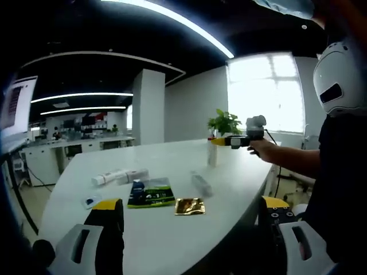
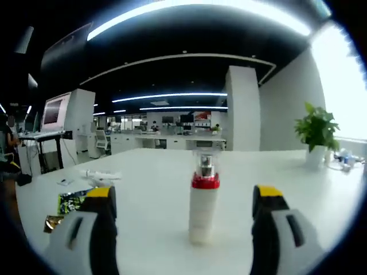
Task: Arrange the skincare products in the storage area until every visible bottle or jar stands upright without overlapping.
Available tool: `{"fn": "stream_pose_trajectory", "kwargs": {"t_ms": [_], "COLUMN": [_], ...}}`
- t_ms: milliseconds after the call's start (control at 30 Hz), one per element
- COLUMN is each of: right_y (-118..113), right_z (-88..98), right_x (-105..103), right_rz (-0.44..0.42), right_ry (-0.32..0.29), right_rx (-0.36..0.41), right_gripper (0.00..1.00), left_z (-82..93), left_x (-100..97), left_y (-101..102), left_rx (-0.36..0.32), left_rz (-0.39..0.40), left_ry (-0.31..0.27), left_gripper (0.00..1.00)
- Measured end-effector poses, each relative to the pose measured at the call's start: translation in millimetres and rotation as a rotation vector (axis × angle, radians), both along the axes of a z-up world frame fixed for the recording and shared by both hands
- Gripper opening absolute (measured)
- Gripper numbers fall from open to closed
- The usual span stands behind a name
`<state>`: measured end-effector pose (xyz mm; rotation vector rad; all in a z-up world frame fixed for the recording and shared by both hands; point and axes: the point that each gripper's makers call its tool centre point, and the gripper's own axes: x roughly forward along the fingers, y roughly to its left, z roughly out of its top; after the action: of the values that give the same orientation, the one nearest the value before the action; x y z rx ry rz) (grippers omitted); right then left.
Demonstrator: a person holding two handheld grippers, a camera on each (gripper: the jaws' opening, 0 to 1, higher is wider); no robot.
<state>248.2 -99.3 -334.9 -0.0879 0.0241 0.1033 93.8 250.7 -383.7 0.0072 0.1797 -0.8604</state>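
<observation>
Right gripper (image 2: pixel 183 229) lined up on upright bottle (image 2: pixel 203 200).
Fingers apart; bottle at 12 o'clock between them, axis vertical. Left gripper (image 1: pixel 192 229) open, farther off.

Left gripper view: low at the near edge of the table (image 1: pixel 172 229), looking across it toward the window, far from the items. Right gripper view: close above the tabletop, facing the office interior, bottle (image 2: pixel 204 200) just ahead. Shared: the table, plant (image 1: pixel 224 122), the packets (image 1: pixel 150 193) and the same bottle.
</observation>
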Motion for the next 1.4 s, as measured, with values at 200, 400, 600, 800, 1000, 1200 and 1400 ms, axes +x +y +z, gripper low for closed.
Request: {"fn": "stream_pose_trajectory", "kwargs": {"t_ms": [200,400,600,800,1000,1200,1400], "right_y": [17,40,68,100,131,160,174], "right_z": [30.6,56.0,65.5,61.0,51.8,28.3,14.0], "right_x": [7,14,24,29,36,42,47], "right_rz": [0.039,0.088,0.157,0.234,0.307,0.401,0.443], "right_ry": [-0.047,-0.09,-0.099,-0.072,-0.05,0.028,0.064], "right_rx": [-0.049,-0.121,-0.148,-0.168,-0.168,-0.151,-0.17], "right_gripper": [0.99,0.99,0.98,0.95,0.92,0.91,0.89], "left_z": [5.0,6.8,17.8,17.0,18.9,22.6,24.9], "left_x": [2.1,10.2,18.1,23.8,35.8,55.2,76.2], "left_y": [4,20,42,56,71,73,68], "left_rx": [0.007,-0.005,-0.01,-0.014,-0.003,-0.02,-0.005], "left_rz": [0.013,0.09,0.196,0.244,0.313,0.324,0.316], "left_ry": [-0.032,-0.027,-0.078,-0.062,-0.068,-0.071,-0.092], "left_gripper": [1.0,1.0,1.0,1.0,1.0,1.0,1.0]}}
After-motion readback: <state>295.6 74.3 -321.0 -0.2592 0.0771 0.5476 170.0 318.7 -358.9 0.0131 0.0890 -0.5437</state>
